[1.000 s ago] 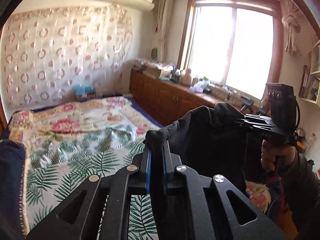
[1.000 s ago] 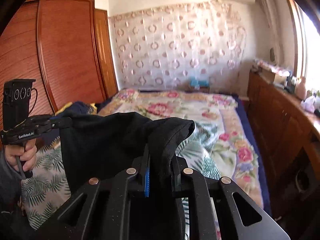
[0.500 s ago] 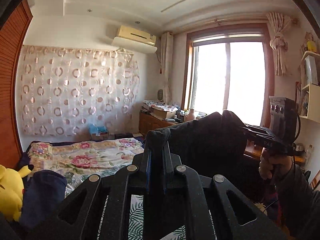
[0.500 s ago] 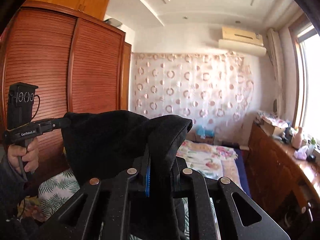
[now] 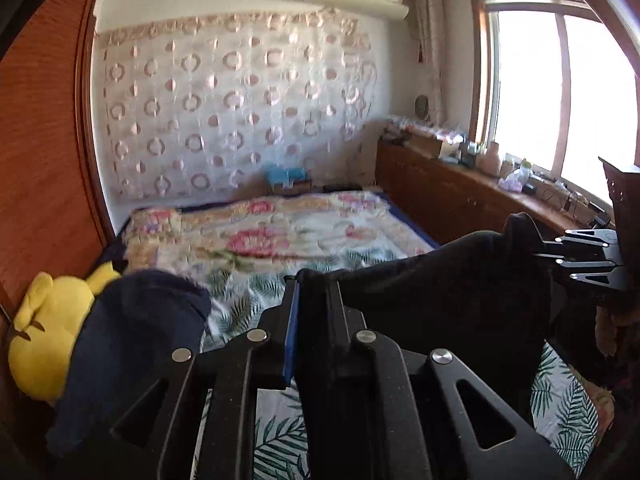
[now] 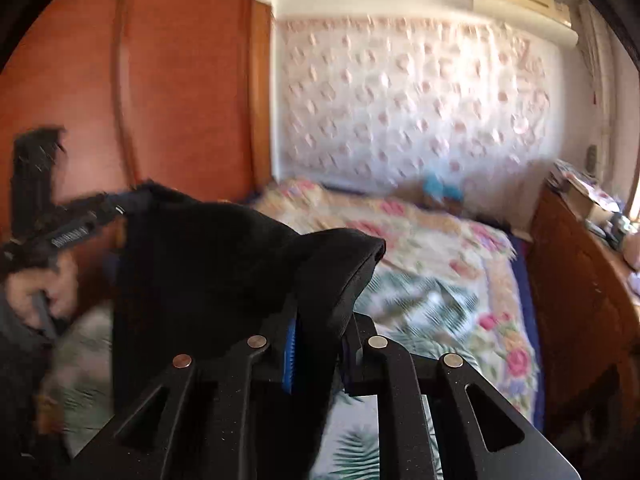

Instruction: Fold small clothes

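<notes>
Your left gripper (image 5: 310, 312) stays clamped on one corner of the black garment (image 5: 440, 280). Your right gripper (image 6: 320, 344) has the other corner between its jaws, which have just been opening. Since a moment ago both views have dipped from the ceiling toward the bed (image 5: 272, 240). The garment hangs stretched, dark and creased, above it.

Daylight from overexposed window (image 5: 560, 92); right view motion-blurred; fisheye edges dark.
</notes>
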The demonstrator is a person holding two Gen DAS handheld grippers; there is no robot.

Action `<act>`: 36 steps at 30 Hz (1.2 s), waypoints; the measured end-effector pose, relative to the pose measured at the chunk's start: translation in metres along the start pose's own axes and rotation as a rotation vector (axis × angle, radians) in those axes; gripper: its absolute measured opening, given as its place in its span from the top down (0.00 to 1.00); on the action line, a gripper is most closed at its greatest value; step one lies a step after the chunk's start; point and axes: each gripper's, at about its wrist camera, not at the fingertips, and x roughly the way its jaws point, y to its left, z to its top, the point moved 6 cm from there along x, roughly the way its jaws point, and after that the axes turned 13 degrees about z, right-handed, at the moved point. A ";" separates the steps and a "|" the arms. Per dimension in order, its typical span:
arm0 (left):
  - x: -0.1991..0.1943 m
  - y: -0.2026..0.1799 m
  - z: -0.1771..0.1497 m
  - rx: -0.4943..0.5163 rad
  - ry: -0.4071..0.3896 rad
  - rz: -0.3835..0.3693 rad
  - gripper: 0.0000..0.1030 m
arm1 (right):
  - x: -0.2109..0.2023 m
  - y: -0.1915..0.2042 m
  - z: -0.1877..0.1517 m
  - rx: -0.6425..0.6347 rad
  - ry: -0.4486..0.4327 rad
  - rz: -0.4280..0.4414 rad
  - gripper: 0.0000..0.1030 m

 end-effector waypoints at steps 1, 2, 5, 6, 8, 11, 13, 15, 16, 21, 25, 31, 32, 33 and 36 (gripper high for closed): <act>0.012 -0.003 -0.011 -0.006 0.038 -0.013 0.85 | 0.020 -0.008 -0.009 0.001 0.046 -0.031 0.76; 0.028 -0.002 -0.024 -0.015 0.076 -0.028 0.79 | 0.035 -0.013 -0.019 -0.002 0.093 -0.032 0.75; 0.044 -0.003 -0.045 -0.011 0.123 -0.033 0.60 | 0.064 -0.019 -0.036 0.026 0.152 -0.004 0.72; 0.050 -0.003 -0.054 -0.004 0.138 -0.043 0.58 | 0.069 -0.019 -0.040 0.027 0.164 0.005 0.72; 0.051 -0.004 -0.064 0.008 0.161 -0.051 0.48 | 0.074 -0.020 -0.041 0.018 0.182 0.015 0.71; 0.042 -0.009 -0.080 0.030 0.171 -0.060 0.23 | 0.079 -0.027 -0.038 0.020 0.176 0.047 0.61; 0.029 -0.013 -0.085 0.043 0.173 -0.058 0.22 | 0.075 -0.019 -0.041 0.036 0.167 0.067 0.56; 0.019 -0.014 -0.095 0.051 0.177 -0.039 0.22 | 0.084 -0.011 -0.042 0.050 0.158 0.079 0.56; 0.009 -0.010 -0.098 0.050 0.176 -0.032 0.22 | 0.080 -0.010 -0.045 0.055 0.151 0.085 0.56; -0.018 -0.017 -0.115 0.044 0.178 -0.043 0.22 | 0.080 -0.007 -0.070 0.080 0.138 0.111 0.55; -0.035 -0.020 -0.124 0.033 0.168 -0.045 0.22 | 0.068 0.008 -0.095 0.108 0.143 0.105 0.55; -0.058 -0.024 -0.144 0.027 0.168 -0.037 0.22 | 0.039 0.030 -0.121 0.128 0.142 0.120 0.55; -0.062 -0.025 -0.148 0.024 0.167 -0.036 0.22 | 0.034 0.035 -0.126 0.129 0.141 0.126 0.55; -0.067 -0.024 -0.154 0.018 0.167 -0.031 0.22 | 0.030 0.038 -0.129 0.130 0.142 0.129 0.55; -0.080 -0.020 -0.168 -0.012 0.168 -0.025 0.22 | 0.020 0.049 -0.145 0.129 0.137 0.109 0.55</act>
